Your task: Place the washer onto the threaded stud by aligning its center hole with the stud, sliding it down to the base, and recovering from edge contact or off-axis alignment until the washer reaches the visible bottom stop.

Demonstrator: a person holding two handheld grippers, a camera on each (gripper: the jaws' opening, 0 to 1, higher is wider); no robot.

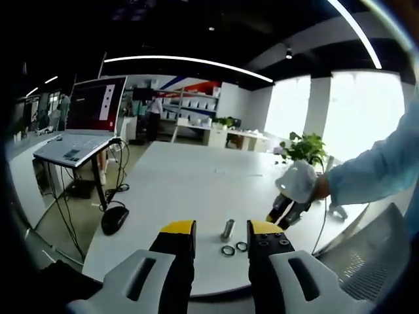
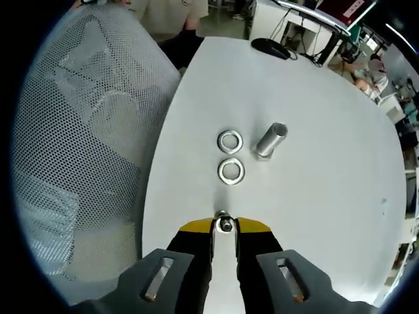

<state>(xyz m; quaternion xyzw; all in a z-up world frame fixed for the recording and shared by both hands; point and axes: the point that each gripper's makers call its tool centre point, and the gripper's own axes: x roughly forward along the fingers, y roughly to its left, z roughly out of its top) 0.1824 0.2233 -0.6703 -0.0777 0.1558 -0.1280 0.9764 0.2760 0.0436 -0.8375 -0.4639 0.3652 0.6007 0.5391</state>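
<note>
A small silver metal washer [image 2: 224,224] is pinched on edge between the yellow-tipped jaws of the right gripper [image 2: 224,226], its hole facing the camera, low over the white table [image 2: 314,131]. Ahead of it, two more flat silver washers [image 2: 230,140] [image 2: 231,171] are seen lying side by side on the table, just beside the silver threaded stud [image 2: 270,140], whose long axis is upright, leaning away in the right gripper view. In the left gripper view, the left gripper [image 1: 220,230] is held with jaws spread, the stud [image 1: 228,229] between them beyond. A black mouse [image 1: 114,219] and open laptop [image 1: 82,127] are seen at the left; no writing can be read.
</note>
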